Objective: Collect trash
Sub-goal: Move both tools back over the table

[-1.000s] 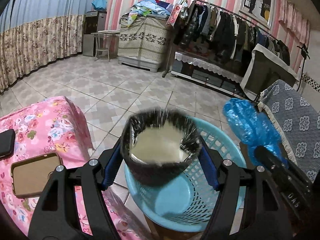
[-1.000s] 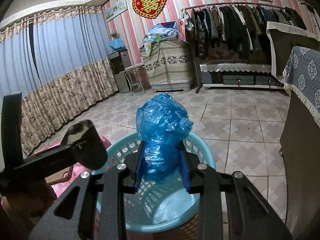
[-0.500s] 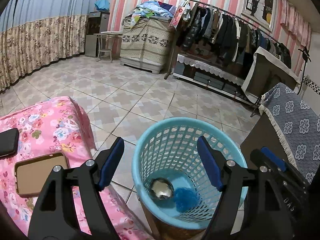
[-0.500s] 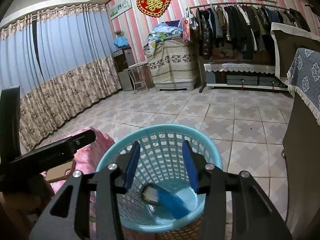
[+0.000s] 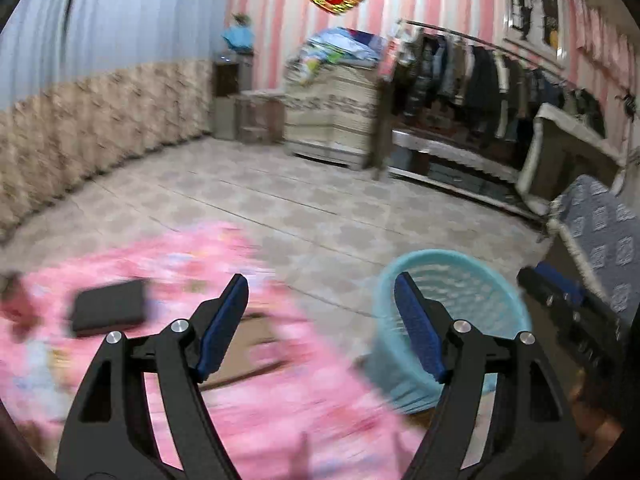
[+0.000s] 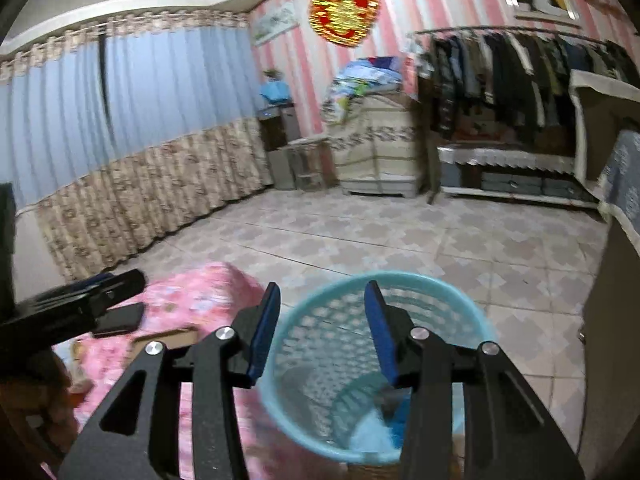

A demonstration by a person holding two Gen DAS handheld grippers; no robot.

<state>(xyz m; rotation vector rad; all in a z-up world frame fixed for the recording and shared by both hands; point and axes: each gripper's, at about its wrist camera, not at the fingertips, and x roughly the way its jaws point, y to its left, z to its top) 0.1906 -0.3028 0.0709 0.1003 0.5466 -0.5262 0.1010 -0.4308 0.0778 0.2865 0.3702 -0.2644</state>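
Note:
A light blue mesh waste basket (image 6: 436, 304) stands on the floor beside the pink flowered table; it also shows in the left wrist view (image 5: 472, 280). Blue and pale trash (image 6: 380, 428) lies at its bottom. My right gripper (image 6: 322, 332) is open and empty above the basket's near rim. My left gripper (image 5: 320, 320) is open and empty over the pink tablecloth (image 5: 280, 408), left of the basket. The right gripper shows at the right edge of the left wrist view (image 5: 568, 304), and the left gripper shows in the right wrist view (image 6: 80, 304).
A black phone (image 5: 108, 312) and a brown flat item (image 5: 256, 352) lie on the pink cloth. A cabinet with a grey patterned cloth (image 5: 612, 240) stands right of the basket. A clothes rack (image 6: 520, 80) and curtains (image 6: 120, 140) line the walls across the tiled floor.
Both grippers let go of their trash, the cup and the blue bag, which dropped into the basket. Both then pulled back, and the left gripper swung left over the pink cloth.

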